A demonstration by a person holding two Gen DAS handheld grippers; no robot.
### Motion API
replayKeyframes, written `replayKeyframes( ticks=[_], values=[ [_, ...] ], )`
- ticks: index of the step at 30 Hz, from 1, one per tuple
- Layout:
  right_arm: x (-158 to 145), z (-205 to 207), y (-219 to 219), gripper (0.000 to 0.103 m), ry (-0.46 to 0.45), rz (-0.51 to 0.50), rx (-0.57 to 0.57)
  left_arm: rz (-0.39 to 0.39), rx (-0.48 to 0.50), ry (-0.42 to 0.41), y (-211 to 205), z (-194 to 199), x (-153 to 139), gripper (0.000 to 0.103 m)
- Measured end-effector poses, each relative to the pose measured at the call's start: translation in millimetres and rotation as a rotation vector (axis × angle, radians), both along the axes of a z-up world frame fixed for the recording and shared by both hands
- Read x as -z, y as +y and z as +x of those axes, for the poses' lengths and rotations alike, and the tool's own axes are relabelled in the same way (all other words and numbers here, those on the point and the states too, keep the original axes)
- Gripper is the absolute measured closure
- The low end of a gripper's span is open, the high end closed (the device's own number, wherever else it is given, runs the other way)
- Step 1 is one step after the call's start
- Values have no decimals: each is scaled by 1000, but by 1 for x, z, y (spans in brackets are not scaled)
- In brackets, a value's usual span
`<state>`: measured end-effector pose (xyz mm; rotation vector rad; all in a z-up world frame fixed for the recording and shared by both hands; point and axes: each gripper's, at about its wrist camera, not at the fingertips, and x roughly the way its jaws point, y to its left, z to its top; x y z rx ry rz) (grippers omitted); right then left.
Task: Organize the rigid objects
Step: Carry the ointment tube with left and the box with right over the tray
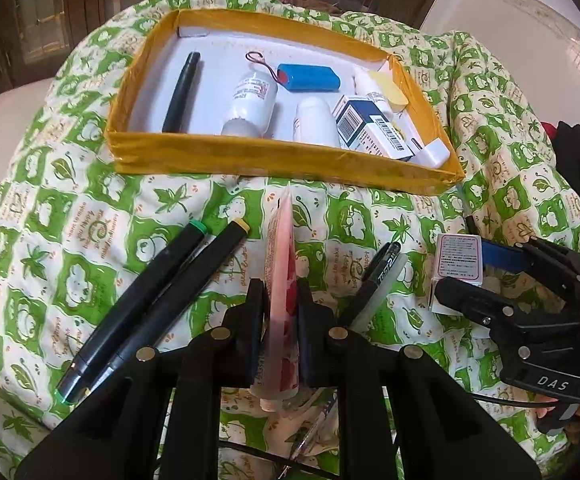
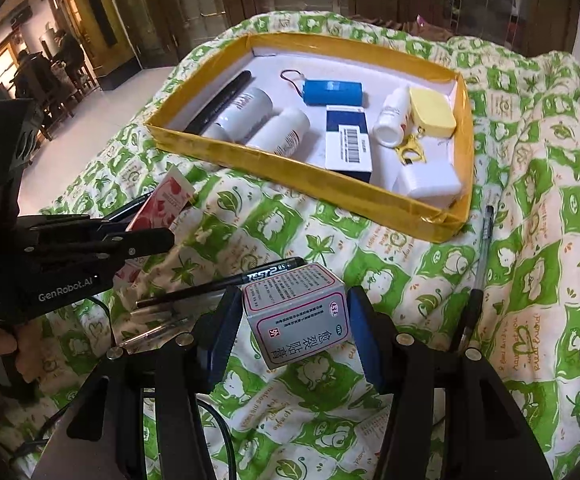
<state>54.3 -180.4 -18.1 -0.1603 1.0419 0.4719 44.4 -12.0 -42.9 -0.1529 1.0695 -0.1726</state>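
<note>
Left wrist view: two black markers [image 1: 138, 304] are seen loose on the green cloth [image 1: 70, 216], outside the yellow tray [image 1: 282, 160], which is already partly filled. The left gripper [image 1: 280, 300] is clamped on a flat pink tube [image 1: 280, 280], held edge-up. Further right, a black pen [image 1: 378, 276] remains unsorted. The right gripper [image 2: 290, 320] is closed on a small white printed box [image 2: 296, 312], held above the cloth.

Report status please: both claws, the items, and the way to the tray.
Left claw shut on pink tube. Right claw shut on small box. Yellow tray ahead, partly filled. Path clear; pens still on cloth.
</note>
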Motion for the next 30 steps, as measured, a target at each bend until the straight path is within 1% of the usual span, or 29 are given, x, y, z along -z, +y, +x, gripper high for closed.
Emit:
replayKeyframes(
  ticks=[6, 10, 18, 22, 30],
  values=[
    [-7, 0, -4, 54, -21, 26, 16, 97, 2, -69, -11, -10, -12, 90],
    [-9, 0, -5, 54, -26, 37, 22, 136, -3, -116, -14, -16, -19, 90],
    [-14, 0, -5, 54, -46, 51, 26, 169, -10, -145, -19, -20, -26, 90],
    [-18, -1, -7, 54, -62, 64, 32, 187, -18, -168, -20, -22, -34, 90],
    [-23, -1, -10, 54, -74, 86, 42, 225, -24, -179, -21, -22, -41, 90]
  ],
)
